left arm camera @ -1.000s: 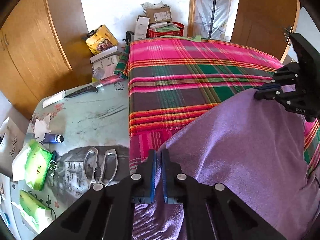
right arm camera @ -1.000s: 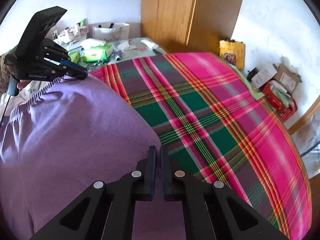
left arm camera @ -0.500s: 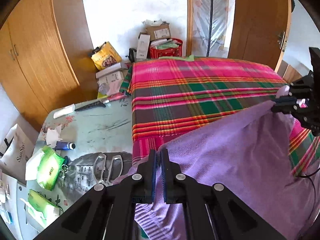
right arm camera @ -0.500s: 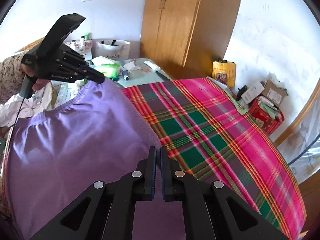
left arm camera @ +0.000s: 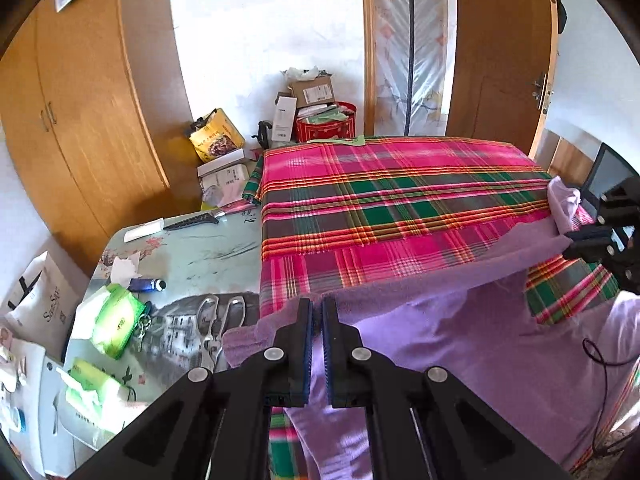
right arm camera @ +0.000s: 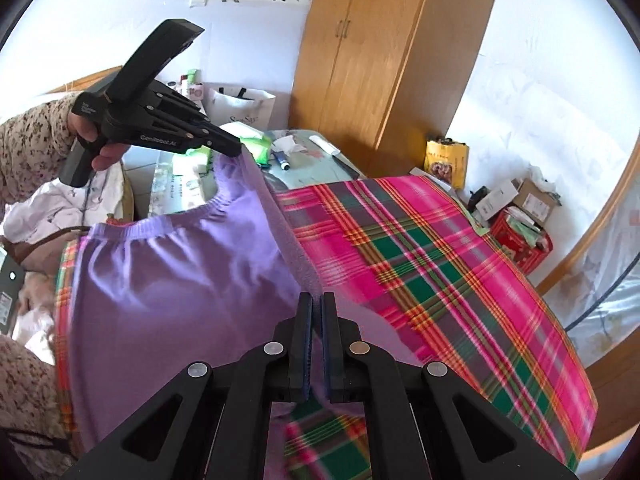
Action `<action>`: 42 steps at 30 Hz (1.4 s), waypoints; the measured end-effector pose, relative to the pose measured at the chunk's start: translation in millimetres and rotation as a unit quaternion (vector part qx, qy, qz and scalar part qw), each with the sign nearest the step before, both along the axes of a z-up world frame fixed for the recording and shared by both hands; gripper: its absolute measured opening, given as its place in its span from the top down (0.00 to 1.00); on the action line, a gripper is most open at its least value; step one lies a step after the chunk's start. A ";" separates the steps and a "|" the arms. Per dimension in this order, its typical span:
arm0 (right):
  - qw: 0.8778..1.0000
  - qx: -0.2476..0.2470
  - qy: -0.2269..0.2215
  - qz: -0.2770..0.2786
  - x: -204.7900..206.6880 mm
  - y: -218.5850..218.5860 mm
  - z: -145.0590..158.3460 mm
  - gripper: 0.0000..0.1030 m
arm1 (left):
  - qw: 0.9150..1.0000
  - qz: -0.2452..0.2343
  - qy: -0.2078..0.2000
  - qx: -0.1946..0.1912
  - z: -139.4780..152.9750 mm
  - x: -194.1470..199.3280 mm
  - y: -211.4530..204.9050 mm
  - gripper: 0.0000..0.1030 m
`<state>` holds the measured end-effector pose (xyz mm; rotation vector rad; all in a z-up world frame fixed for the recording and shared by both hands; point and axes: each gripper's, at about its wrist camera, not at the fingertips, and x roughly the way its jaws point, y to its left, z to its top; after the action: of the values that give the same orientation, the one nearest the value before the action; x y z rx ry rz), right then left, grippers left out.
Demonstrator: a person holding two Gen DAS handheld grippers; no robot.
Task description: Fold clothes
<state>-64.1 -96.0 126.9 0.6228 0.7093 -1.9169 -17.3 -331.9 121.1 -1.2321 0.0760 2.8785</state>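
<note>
Plaid blanket (left arm camera: 400, 208) covers the bed — wooden wardrobe (left arm camera: 80, 120) beside it.

Bright daylight, fisheye-warped, slight blur

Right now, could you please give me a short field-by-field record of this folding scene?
garment: purple garment, lifted and stretched between the two grippers
left gripper: shut on the garment's elastic edge
right gripper: shut on the garment's other end
surface below: plaid blanket, pink, green and grey
side table: holds scissors, knife, green tissue packs
background: wooden wardrobe, red basket with boxes
folding state: not yet folded
</note>
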 end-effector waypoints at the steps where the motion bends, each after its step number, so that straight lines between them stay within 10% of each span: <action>1: 1.000 -0.003 0.000 0.002 8.5 1.7 1.9 0.96 | 1.000 0.000 0.002 0.001 1.3 6.2 1.1 0.95; 17: 0.999 0.007 -0.025 0.034 118.6 12.0 -12.4 0.96 | 1.000 0.011 -0.001 0.023 -6.4 98.3 6.0 0.95; 42: 0.996 0.042 -0.063 0.046 180.2 31.1 -66.1 0.96 | 0.997 0.038 -0.022 0.056 -54.9 176.0 26.7 0.95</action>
<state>116.0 -65.0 60.8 0.7445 0.7278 -1.7528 158.7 -305.2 66.2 -1.3043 -0.1339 2.8720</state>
